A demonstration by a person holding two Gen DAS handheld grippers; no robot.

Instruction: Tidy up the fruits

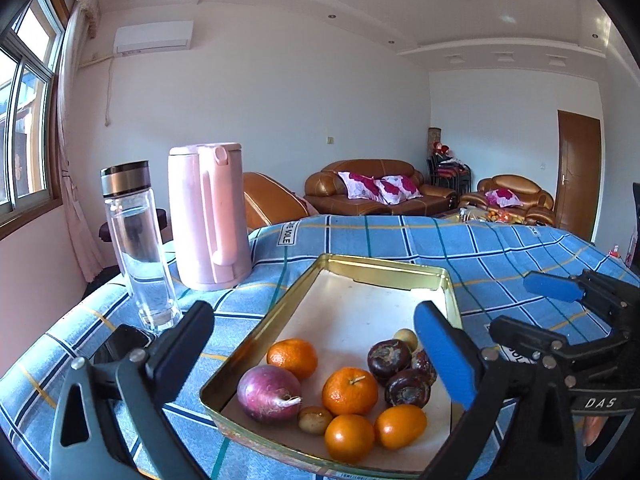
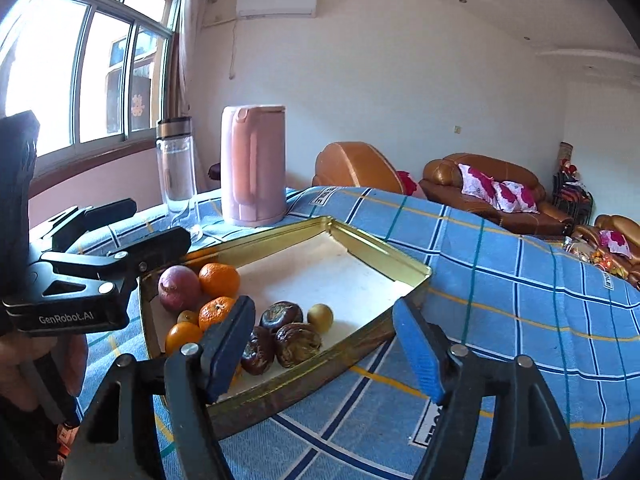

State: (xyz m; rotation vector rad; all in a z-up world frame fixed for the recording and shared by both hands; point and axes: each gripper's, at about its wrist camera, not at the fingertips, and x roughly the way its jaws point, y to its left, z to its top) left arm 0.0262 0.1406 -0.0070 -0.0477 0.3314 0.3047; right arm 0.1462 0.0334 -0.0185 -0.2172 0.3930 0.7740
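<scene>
Left wrist view
Left tongs (image 1: pixel 316 344): spread wide, grasping nothing, above the tin tray (image 1: pixel 280 300).
Fruits: oranges (image 1: pixel 349 390), dark fruits (image 1: pixel 389 356) and a red onion (image 1: pixel 268 393) in the tray's near end.
Kettle (image 1: pixel 208 216): beyond the tray's left corner.

Right wrist view
Right tongs (image 2: pixel 324 344): released, empty, over the tray's near rim (image 2: pixel 304 376).
Worktop (image 2: pixel 520 280): blue checked cloth under the tray.

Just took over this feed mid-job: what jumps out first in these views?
A gold tin tray on the blue checked tablecloth, with oranges, a red onion and dark water chestnuts bunched at its near end. Behind it to the left stand a pink kettle and a clear water bottle. Both grippers, left and right, hang open and empty.
</scene>
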